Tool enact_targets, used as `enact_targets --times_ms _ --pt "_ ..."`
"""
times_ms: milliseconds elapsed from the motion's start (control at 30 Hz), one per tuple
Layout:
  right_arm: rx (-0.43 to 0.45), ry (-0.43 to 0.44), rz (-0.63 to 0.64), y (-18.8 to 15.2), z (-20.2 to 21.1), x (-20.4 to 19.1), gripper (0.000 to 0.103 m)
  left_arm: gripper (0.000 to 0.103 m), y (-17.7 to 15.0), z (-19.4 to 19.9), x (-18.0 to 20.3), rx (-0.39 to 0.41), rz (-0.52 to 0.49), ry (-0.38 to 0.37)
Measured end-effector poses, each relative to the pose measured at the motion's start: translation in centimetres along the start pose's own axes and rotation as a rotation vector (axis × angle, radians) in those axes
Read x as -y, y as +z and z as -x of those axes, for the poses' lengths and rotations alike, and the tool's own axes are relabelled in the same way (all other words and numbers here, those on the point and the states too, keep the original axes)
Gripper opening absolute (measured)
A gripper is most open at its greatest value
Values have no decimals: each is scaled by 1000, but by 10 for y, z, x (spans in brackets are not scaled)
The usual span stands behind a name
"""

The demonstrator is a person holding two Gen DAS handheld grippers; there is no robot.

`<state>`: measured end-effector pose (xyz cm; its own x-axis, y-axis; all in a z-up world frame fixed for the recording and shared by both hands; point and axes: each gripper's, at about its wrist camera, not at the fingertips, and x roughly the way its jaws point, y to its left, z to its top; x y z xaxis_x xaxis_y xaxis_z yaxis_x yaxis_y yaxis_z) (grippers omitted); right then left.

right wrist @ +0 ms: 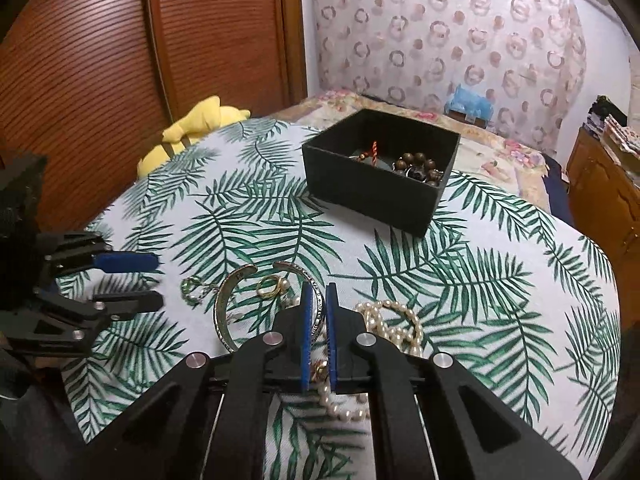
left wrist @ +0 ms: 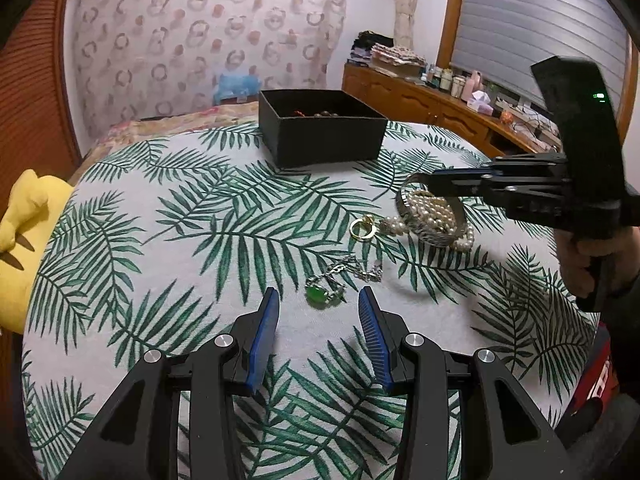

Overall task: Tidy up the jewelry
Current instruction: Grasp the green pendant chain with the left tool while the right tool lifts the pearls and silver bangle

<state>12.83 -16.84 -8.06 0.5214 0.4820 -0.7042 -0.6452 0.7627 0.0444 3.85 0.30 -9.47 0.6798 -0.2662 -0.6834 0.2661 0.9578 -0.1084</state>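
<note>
Two grippers work above the palm-leaf tablecloth point(left wrist: 168, 216). Right gripper point(right wrist: 319, 292): jaws clamped on the rim of the silver cuff bangle point(right wrist: 224, 312), beside the pearl strand point(right wrist: 400, 320). Left gripper point(left wrist: 318, 306): jaws parted, nothing between them, just short of the green-stone ring point(left wrist: 318, 294). Gold ring point(left wrist: 363, 229): on the cloth near the pearls. Black box point(right wrist: 372, 188): farther back, containing wooden beads point(right wrist: 420, 166).

A ring-patterned curtain point(left wrist: 208, 36) hangs behind the bed point(right wrist: 500, 148). A wooden dresser point(left wrist: 420, 100) stands under a shuttered window point(left wrist: 540, 20).
</note>
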Motion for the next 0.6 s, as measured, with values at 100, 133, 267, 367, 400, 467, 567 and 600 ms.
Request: enact_targets --times_ms 100,133,267,367,400,467,567,600 --pt "-1 -10 -3 -7 7 1 7 39 2 -6 4 -18 -15 7" --pt "-2 -12 -4 -8 8 1 7 39 4 -7 4 -22 -21 10" --pt "-7 -23 -7 -13 11 3 7 39 9 -20 4 -62 -27 13" --pt "-7 -24 -15 -15 12 6 7 39 12 -28 5 -85 -29 15" --pt "-7 -23 -17 -16 12 6 7 39 12 -30 5 -85 -31 21" --pt "-8 -23 -17 -17 12 7 7 39 14 -32 7 -88 -38 30" --pt "-11 -25 -15 -18 12 7 7 28 13 -33 9 -84 -55 42" --pt "-12 -26 -15 -18 12 8 7 21 13 -33 10 -84 -66 50"
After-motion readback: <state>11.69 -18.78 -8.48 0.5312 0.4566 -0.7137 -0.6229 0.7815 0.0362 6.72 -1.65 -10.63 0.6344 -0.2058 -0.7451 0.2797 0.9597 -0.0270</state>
